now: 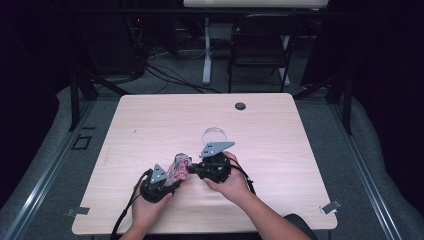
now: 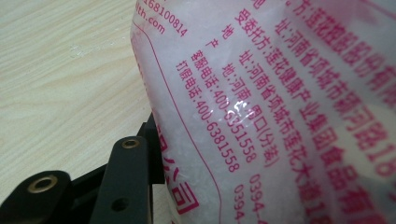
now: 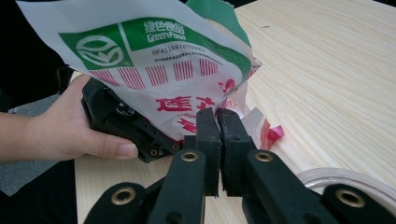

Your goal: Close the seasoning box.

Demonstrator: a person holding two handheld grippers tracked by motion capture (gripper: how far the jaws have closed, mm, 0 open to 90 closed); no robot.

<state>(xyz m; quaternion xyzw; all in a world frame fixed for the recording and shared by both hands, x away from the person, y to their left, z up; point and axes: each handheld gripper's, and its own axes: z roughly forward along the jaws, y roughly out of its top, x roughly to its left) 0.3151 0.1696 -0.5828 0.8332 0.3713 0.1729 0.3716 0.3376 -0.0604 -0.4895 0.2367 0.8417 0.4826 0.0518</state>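
A plastic bag (image 1: pixel 179 169), white with red and green print and holding white grains, is held upright between both grippers just above the table's near part. My right gripper (image 3: pixel 217 114) is shut on a lower corner of the bag (image 3: pixel 159 56). My left gripper (image 1: pixel 171 181) comes at the bag from the other side. In the left gripper view the bag (image 2: pixel 280 116) lies against one black finger (image 2: pixel 126 182) and bulges over it, hiding the other finger. The right gripper (image 1: pixel 194 170) sits just right of the bag in the high view.
A clear round dish (image 1: pixel 214 135) stands just beyond the right gripper, its rim (image 3: pixel 345 179) close to that gripper's jaws. A black grommet (image 1: pixel 240 106) sits near the table's far edge. A folding chair (image 1: pixel 262 45) and a table leg stand beyond the wooden table (image 1: pixel 150 125).
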